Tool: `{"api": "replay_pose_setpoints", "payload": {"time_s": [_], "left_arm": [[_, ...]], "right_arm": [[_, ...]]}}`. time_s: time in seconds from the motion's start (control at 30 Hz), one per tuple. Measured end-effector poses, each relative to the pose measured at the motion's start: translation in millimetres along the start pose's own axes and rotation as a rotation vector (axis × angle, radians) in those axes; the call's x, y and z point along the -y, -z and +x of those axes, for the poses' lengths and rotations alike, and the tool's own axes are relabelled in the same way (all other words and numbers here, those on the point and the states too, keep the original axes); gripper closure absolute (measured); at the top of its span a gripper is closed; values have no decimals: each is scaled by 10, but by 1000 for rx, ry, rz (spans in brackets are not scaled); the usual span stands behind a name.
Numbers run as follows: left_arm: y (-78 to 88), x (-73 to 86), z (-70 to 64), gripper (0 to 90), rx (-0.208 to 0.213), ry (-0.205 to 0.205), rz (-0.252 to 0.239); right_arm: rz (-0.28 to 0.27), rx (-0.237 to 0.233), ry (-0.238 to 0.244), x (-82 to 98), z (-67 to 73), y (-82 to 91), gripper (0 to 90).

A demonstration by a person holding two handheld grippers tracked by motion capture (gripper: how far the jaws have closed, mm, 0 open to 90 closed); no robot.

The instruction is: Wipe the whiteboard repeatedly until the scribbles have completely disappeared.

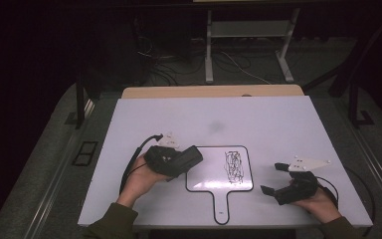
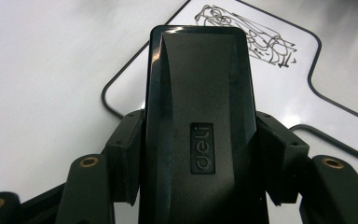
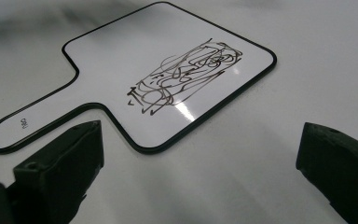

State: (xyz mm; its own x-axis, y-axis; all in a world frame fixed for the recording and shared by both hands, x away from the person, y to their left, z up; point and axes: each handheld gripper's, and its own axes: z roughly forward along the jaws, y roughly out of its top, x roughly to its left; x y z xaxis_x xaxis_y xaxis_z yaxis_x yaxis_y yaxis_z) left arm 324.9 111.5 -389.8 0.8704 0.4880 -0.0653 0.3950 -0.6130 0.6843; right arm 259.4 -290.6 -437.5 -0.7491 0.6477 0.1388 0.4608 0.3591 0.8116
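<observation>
The left gripper (image 1: pixel 191 157) fingers hold a black eraser (image 2: pixel 198 126), aimed at the scribble (image 1: pixel 234 164) just beside it on the little board (image 1: pixel 199 181); the right gripper (image 1: pixel 273 178) fingers stand wide.

Both grippers are black, with blocky bodies and thick, square-edged jaws. The left gripper (image 1: pixel 191 155) has round brass-coloured screw inserts (image 2: pixel 89 162) on its jaw arms, and a black cable (image 1: pixel 132 162) comes out from its back. The right gripper (image 1: pixel 273 178) carries a pale three-cornered plate (image 1: pixel 308 163) on top and has its own dark cable. The person wears olive-green sleeves (image 1: pixel 112 219).
</observation>
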Motion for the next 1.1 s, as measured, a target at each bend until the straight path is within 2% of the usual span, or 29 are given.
{"api": "replay_pose_setpoints", "payload": {"time_s": [0.43, 0.93, 1.1], "left_arm": [[-239, -276, -51, 393, 14, -54, 12], [-539, -517, -63, 393, 49, -77, 13], [-650, -605, -68, 393, 46, -85, 19]], "right_arm": [[1, 0, 1, 6, -6, -5, 0], [4, -5, -8, 8, -3, -5, 0], [0, -4, -4, 9, -7, -6, 0]]}}
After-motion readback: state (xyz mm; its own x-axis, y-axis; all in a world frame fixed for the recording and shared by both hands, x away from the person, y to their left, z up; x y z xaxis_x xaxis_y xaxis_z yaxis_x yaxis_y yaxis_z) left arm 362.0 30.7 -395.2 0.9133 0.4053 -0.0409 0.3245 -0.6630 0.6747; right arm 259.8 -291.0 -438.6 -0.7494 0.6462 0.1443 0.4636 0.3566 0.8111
